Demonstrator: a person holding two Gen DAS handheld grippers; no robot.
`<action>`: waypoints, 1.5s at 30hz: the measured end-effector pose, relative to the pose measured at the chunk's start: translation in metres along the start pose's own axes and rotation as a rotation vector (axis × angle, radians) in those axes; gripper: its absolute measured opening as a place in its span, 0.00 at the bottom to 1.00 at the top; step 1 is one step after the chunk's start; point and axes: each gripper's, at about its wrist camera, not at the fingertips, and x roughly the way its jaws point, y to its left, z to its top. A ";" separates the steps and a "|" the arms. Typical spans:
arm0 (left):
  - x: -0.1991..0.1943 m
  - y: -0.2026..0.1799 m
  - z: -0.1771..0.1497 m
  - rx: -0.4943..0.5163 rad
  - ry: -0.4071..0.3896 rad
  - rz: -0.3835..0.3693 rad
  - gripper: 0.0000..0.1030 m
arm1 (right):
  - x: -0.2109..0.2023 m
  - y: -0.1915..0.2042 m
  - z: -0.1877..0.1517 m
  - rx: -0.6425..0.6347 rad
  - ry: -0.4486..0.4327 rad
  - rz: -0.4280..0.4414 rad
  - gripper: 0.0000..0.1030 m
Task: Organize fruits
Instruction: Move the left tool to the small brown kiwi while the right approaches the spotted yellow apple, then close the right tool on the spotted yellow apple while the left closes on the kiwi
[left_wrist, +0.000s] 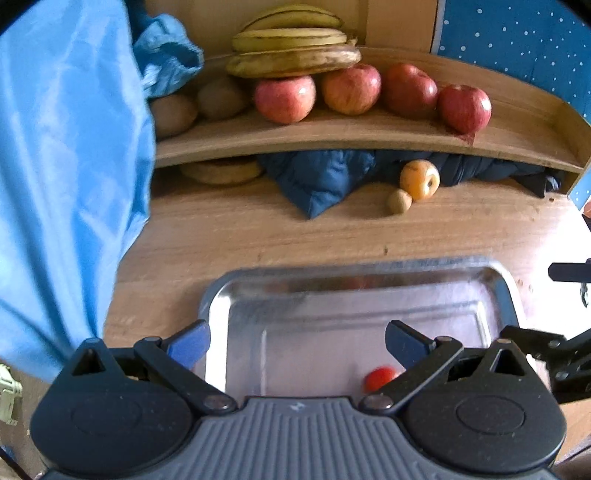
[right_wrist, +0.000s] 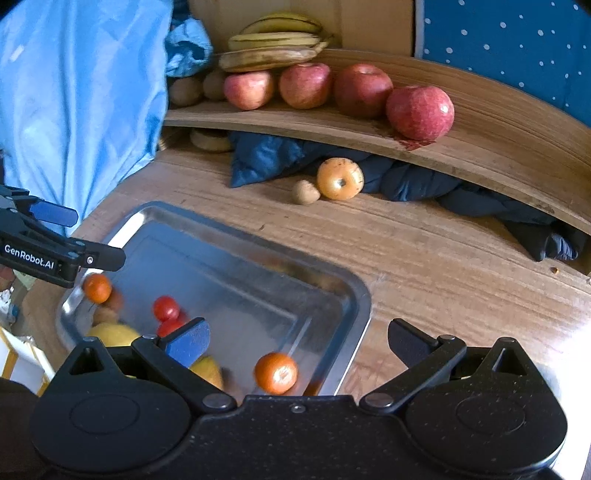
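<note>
A steel tray (left_wrist: 502, 291) (right_wrist: 354, 291) lies on the wooden table. In the right wrist view it holds an orange (right_wrist: 276, 372), another orange (right_wrist: 97, 288), red tomatoes (right_wrist: 166, 308) and yellow fruit (right_wrist: 112, 334). A tomato (left_wrist: 378, 378) shows in the left wrist view. My left gripper (left_wrist: 297, 341) is open and empty over the tray; it also shows at the left of the right wrist view (right_wrist: 55, 236). My right gripper (right_wrist: 299, 341) is open and empty over the tray's right edge. A yellow apple (left_wrist: 420, 179) (right_wrist: 340, 178) and a kiwi (left_wrist: 399, 201) (right_wrist: 306, 192) lie on the table.
A curved wooden shelf (left_wrist: 332, 136) (right_wrist: 480, 147) carries red apples (left_wrist: 285, 98) (right_wrist: 420, 111), bananas (left_wrist: 291, 48) (right_wrist: 273, 44) and kiwis (left_wrist: 173, 114). A dark blue cloth (left_wrist: 321, 177) (right_wrist: 266, 157) lies under it. A light blue fabric (left_wrist: 66, 166) (right_wrist: 81, 103) hangs at the left.
</note>
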 end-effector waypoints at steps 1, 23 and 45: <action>0.004 -0.002 0.005 0.004 0.000 -0.005 0.99 | 0.003 -0.002 0.002 0.004 0.000 -0.005 0.99; 0.080 -0.035 0.072 0.162 -0.017 -0.119 0.99 | 0.042 -0.061 0.064 0.169 -0.071 -0.079 0.99; 0.105 -0.063 0.076 0.362 -0.081 -0.221 0.90 | 0.103 -0.068 0.114 0.254 -0.038 -0.009 0.80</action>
